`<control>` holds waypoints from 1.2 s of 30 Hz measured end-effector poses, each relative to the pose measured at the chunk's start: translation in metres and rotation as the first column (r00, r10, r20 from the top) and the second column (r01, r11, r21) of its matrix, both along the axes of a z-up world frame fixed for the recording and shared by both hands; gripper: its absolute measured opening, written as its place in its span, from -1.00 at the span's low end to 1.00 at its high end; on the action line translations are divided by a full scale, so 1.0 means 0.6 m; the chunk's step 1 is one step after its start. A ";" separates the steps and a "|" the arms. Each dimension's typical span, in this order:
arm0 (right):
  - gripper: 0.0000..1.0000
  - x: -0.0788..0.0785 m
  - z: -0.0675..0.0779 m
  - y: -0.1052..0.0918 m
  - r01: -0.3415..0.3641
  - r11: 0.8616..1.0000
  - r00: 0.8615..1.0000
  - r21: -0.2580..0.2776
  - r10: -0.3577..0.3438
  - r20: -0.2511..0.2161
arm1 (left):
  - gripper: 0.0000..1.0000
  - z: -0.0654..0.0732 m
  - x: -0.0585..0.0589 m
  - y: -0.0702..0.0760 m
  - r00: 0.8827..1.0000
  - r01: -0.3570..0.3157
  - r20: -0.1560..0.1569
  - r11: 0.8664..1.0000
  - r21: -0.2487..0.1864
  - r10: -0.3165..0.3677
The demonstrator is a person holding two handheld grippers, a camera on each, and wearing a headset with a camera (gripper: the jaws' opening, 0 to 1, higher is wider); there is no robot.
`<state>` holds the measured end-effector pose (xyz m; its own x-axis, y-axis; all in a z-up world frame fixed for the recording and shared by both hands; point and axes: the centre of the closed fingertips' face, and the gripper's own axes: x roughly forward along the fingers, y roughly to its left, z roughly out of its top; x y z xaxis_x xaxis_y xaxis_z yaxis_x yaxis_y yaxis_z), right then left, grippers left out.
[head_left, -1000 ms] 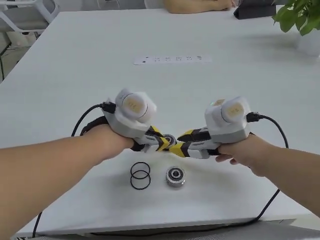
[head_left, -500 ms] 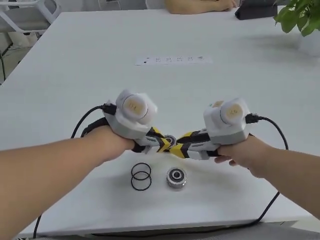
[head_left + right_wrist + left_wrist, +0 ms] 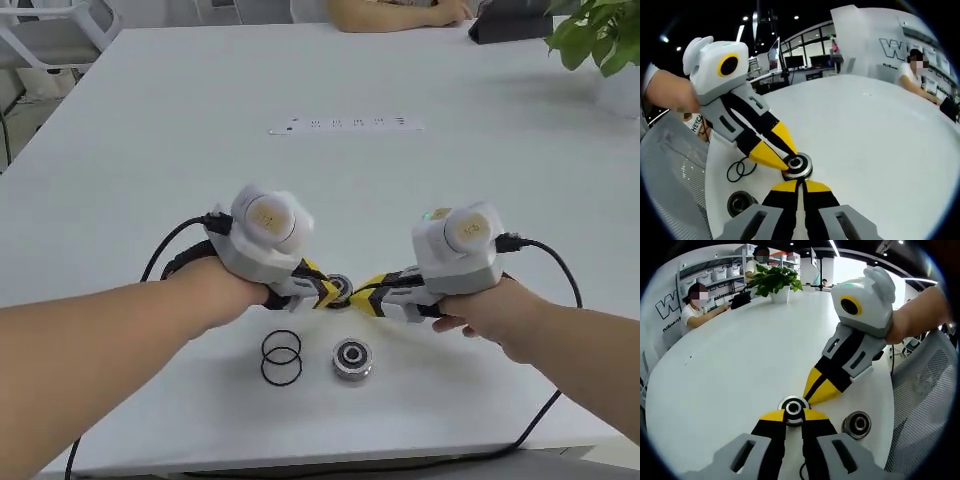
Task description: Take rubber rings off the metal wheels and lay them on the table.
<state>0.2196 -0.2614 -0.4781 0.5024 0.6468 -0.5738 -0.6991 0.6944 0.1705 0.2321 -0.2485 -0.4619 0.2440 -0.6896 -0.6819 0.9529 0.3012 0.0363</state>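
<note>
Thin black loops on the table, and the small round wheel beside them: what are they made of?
Two thin black loops: probably rubber, matte with no glint. Small round wheel: seemingly steel, with a shiny silver rim and a dark centre.

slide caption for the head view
Left claw and right claw pinch one wheel over the table, near two rings and another wheel.

Head cam is looking fwd & down at the white table [image 3: 180, 120] from above. Left & right gripper cams are sitting low & v. close, facing each other; all three are sharing the metal wheel [image 3: 793, 409] mid-frame.
</note>
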 end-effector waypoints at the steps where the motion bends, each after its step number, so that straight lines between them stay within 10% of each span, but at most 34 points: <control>1: -1.00 0.000 0.000 0.000 0.007 1.000 1.000 0.005 -0.007 -0.005 | -0.88 0.000 0.000 0.000 1.000 0.000 0.001 1.000 0.001 0.000; 15: -1.00 0.009 0.018 -0.010 0.140 0.977 0.989 0.161 -0.130 -0.072 | -0.89 0.000 -0.001 -0.001 1.000 0.007 0.008 1.000 0.004 -0.007; 36: -1.00 0.005 0.025 -0.002 0.166 0.968 0.984 0.191 -0.148 -0.104 | -0.85 0.000 0.002 -0.007 1.000 -0.012 0.009 1.000 0.014 0.012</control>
